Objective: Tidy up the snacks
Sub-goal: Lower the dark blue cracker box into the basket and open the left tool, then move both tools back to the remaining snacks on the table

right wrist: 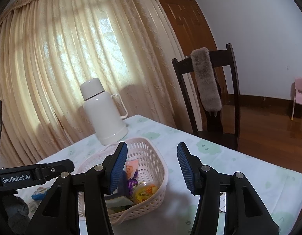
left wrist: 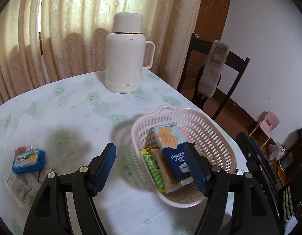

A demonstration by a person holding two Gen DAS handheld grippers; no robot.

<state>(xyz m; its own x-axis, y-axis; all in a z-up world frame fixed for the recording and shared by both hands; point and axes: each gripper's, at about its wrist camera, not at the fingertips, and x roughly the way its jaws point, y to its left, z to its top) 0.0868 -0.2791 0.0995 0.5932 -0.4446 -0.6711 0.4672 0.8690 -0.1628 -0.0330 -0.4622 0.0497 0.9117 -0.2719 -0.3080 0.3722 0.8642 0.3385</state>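
Left gripper [left wrist: 151, 166]: jaws apart, empty, above table [left wrist: 72, 101].
Right gripper [right wrist: 152, 168]: jaws apart, empty.
Basket [left wrist: 215, 137]: cracker box [left wrist: 170, 148], green packet [left wrist: 153, 166] inside.
Blue packet [left wrist: 28, 161]: on table, outside basket.

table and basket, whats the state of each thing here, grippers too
left gripper: jaws open, empty
right gripper: jaws open, empty
basket: upright on the table, partly filled
cracker box: in the basket, leaning
green striped packet: in the basket
yellow jelly cup: in the basket, sealed
blue packet: on the table, outside the basket
thermos: upright, cap on
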